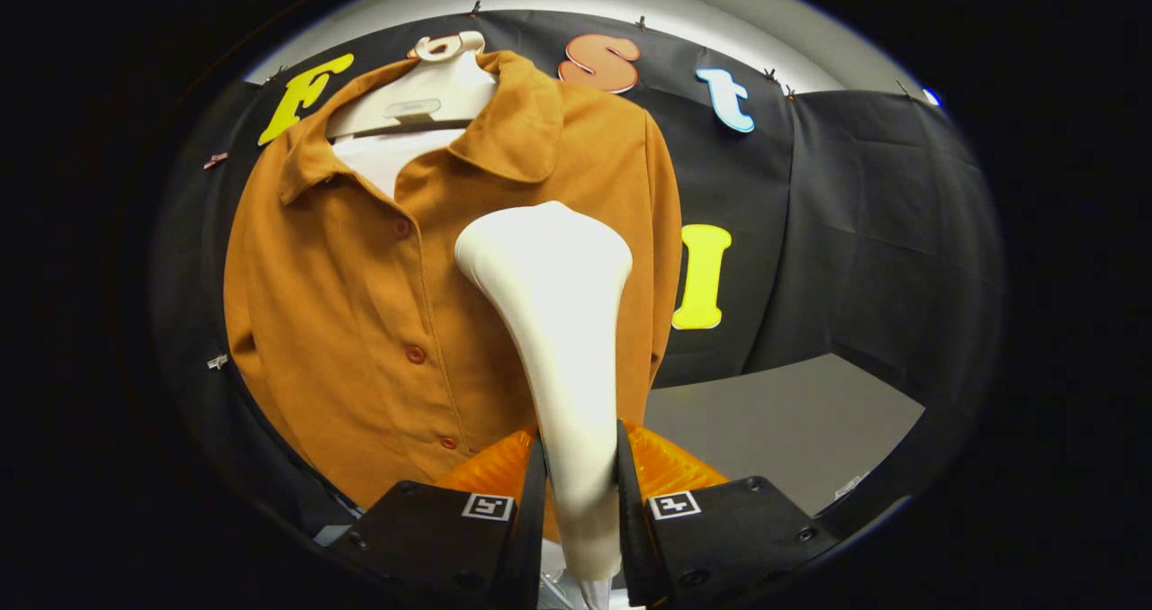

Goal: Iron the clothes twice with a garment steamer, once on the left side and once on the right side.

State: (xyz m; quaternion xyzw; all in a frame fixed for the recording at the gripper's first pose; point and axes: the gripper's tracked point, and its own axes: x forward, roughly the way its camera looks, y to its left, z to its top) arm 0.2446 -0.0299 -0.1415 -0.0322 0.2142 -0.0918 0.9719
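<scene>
1. The gripper [580, 493] has both fingers closed tight on the handle of the white steamer [553, 322].
2. The steamer's wide head rises ahead of the fingers, against the shirt's right half.
3. The orange shirt [360, 304] hangs on a white hanger [423, 97], beyond.

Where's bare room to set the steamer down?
Free: grey tabletop right of the gripper, bordered by the booth wall. Crowded: ahead, where the steamer, clamped between the fingers, fronts the orange shirt on its hanger.

Claw [580, 484] clamping steamer [553, 322] (against shirt [360, 322])
</scene>
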